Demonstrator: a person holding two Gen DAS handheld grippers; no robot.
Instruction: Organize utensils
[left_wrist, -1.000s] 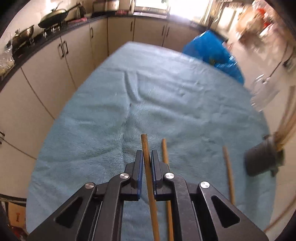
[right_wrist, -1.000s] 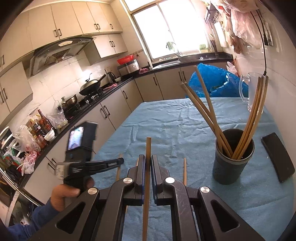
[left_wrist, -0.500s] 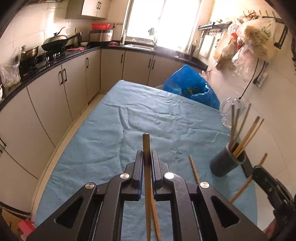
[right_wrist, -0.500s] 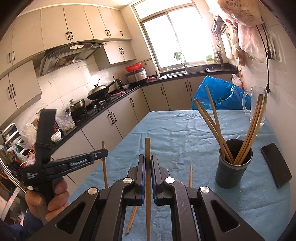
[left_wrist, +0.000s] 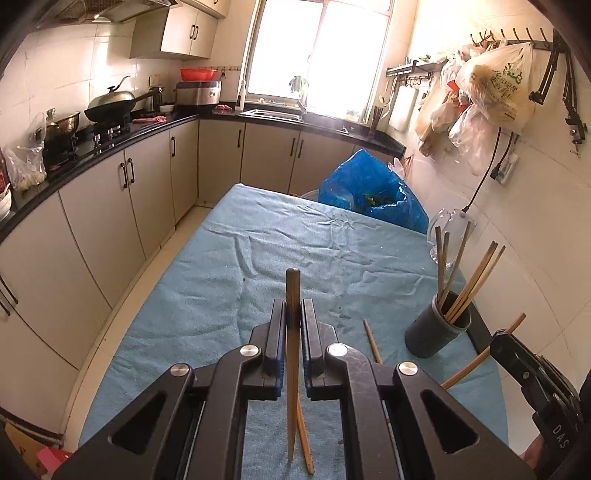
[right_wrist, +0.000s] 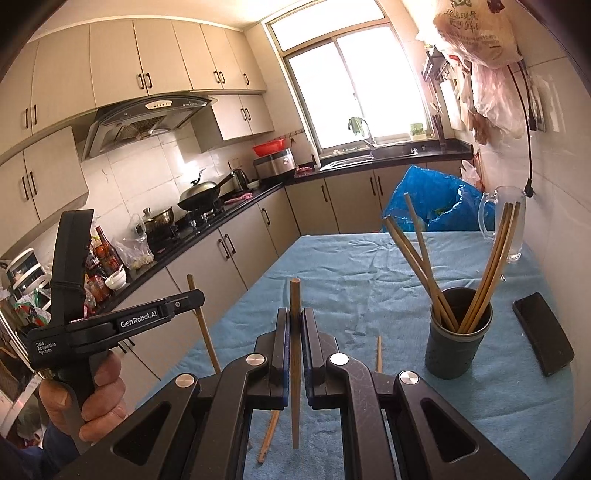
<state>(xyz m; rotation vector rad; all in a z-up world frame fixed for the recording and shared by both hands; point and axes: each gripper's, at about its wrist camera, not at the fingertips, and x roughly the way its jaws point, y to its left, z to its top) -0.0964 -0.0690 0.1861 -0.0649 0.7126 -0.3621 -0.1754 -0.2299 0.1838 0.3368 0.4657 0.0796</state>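
**Two chopsticks clamped, one in each gripper, above the blue cloth**

Two grippers each pinch a single wooden chopstick. The left gripper (left_wrist: 294, 314) is closed on a chopstick (left_wrist: 292, 365) that runs lengthwise between its fingers, its blunt end poking out past the fingertips and its thin end trailing back toward the camera. The right gripper (right_wrist: 294, 321) is closed the same way on its own chopstick (right_wrist: 294, 354). Both are held above the table (left_wrist: 207, 317), which is covered with a blue towel. The dark cup (right_wrist: 457, 332) stands on the towel ahead and to the right of the right gripper, with several chopsticks leaning out of it. Two loose chopsticks (right_wrist: 378, 352) lie on the cloth, one near the cup. In the right wrist view, the person's left hand (right_wrist: 98, 395) grips the left tool's handle, raised beside the table's edge with its chopstick tilted upward.
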